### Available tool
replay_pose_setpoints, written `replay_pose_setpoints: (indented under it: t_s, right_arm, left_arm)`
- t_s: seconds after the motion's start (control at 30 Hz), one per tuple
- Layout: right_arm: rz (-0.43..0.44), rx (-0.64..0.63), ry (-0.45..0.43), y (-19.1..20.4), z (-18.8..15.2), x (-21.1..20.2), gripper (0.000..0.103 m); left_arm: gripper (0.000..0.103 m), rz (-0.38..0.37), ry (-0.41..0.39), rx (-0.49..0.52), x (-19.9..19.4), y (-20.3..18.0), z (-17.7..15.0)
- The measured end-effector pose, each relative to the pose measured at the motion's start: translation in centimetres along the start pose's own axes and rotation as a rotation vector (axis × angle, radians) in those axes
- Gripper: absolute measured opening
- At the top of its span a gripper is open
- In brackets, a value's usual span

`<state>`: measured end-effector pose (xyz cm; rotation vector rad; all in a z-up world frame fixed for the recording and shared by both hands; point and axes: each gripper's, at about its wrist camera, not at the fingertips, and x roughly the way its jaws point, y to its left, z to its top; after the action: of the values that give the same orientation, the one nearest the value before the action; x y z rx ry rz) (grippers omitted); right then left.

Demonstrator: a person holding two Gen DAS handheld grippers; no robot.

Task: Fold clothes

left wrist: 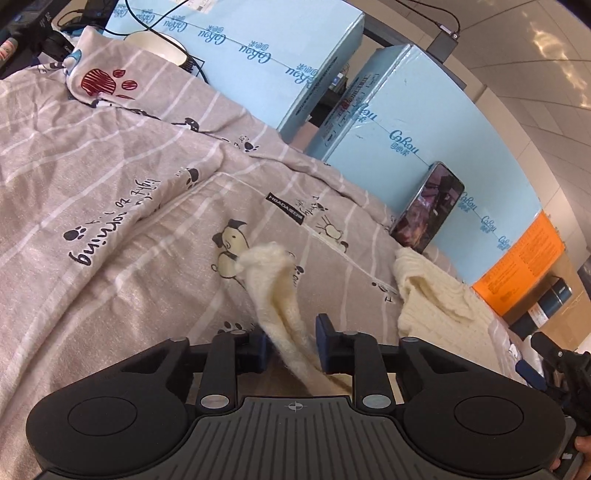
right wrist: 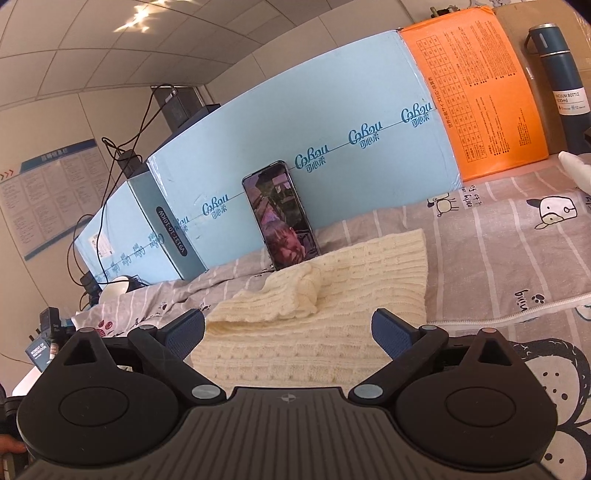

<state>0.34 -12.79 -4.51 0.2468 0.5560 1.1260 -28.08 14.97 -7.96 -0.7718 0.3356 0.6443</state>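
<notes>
Makeshift data-collection setup in an office or lab room, not a home: cartoon-print bedsheet (left wrist: 122,206) as work surface, light-blue cartons (right wrist: 332,147) as backdrop, orange box (right wrist: 480,92), propped phone (right wrist: 282,218), cables (right wrist: 107,177), wall notice board (right wrist: 48,199), panelled ceiling (right wrist: 92,33).

Left tongs (left wrist: 291,345): matte black body, ribbed grey centre plate with a small crosshair mark, two round black discs at the sides, black link arms on silver pivot screws, dark blue fingers (left wrist: 327,341).

Right tongs (right wrist: 288,332): same build, with ribbed grey plate, crosshair mark, black discs, silver pivot screws and dark blue textured pads (right wrist: 391,334).

Bare skin of a finger shows at the lower edge of each view.
</notes>
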Motion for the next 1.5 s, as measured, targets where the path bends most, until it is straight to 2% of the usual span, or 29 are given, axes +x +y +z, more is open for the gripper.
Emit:
replay_pose_setpoints:
  t_s: [0.1,0.27,0.37,0.47,0.57,0.67,0.7,0.73,0.8,0.83,0.9,0.97,1.03,1.1,1.13,1.23,1.37,1.5]
  right_arm:
    - [-0.008,0.004,-0.018,-0.2,0.1,-0.3,0.098]
    - [-0.008,0.007,-0.052,-0.3,0.3,-0.8,0.098]
    - [-0.007,0.009,-0.073,-0.4,0.4,-1.1,0.098]
    - [-0.009,0.014,-0.096,-0.6,0.5,-1.5,0.098]
    - [-0.013,0.020,-0.120,-0.9,0.7,-1.8,0.098]
    - [-0.016,0.027,-0.144,-1.1,0.9,-2.2,0.098]
    - [-0.016,0.031,-0.150,-1.2,0.9,-2.4,0.098]
    - [-0.012,0.034,-0.152,-1.3,1.0,-2.4,0.098]
    - [-0.006,0.002,-0.126,-1.0,0.7,-2.4,0.098]
    - [-0.006,-0.032,-0.102,-0.7,0.4,-2.3,0.098]
    - [-0.004,-0.100,-0.054,-0.1,-0.2,-2.1,0.098]
    - [-0.003,-0.167,-0.005,0.5,-0.8,-2.0,0.098]
    - [-0.001,-0.235,0.044,1.1,-1.4,-1.8,0.098]
    - [0.000,-0.302,0.092,1.7,-2.0,-1.6,0.098]
    - [0.001,-0.336,0.117,2.0,-2.3,-1.5,0.098]
    - [0.004,-0.437,0.190,2.9,-3.2,-1.3,0.098]
    - [0.007,-0.572,0.288,4.1,-4.4,-1.0,0.100]
    - [0.017,-0.576,0.252,4.0,-4.2,-1.9,0.101]
  left_arm:
    - [0.015,-0.100,-0.049,0.045,-0.8,-1.3,0.0]
    - [0.015,-0.317,-0.105,0.243,-1.6,-7.0,0.4]
    - [0.015,-0.450,-0.048,0.345,-0.8,-10.5,-0.6]
    - [0.015,-0.556,0.075,0.431,0.7,-13.7,-2.7]
    - [0.015,-0.537,0.207,0.528,2.8,-16.0,-5.3]
    - [0.019,-0.516,0.285,0.601,3.9,-16.8,-6.8]
    - [0.031,-0.513,0.300,0.620,4.1,-17.0,-7.0]
    - [0.051,-0.517,0.304,0.626,4.1,-16.9,-7.1]
    - [0.081,-0.541,0.262,0.612,3.4,-16.5,-6.6]
    - [0.086,-0.555,0.230,0.613,2.8,-16.3,-6.3]
    - [0.089,-0.562,0.159,0.628,1.3,-15.7,-5.4]
    - [0.093,-0.518,0.092,0.641,0.1,-15.1,-4.6]
    - [0.095,-0.395,0.027,0.689,-0.7,-14.2,-4.1]
    - [0.095,-0.226,-0.015,0.766,-0.8,-13.4,-4.0]
    - [0.095,-0.163,-0.017,0.797,-0.6,-13.0,-4.1]
    - [0.096,-0.060,0.022,0.854,0.5,-11.9,-4.4]
    - [0.099,-0.044,0.069,0.867,1.3,-11.2,-4.9]
    - [0.099,-0.075,0.030,0.888,0.3,-11.1,-4.8]
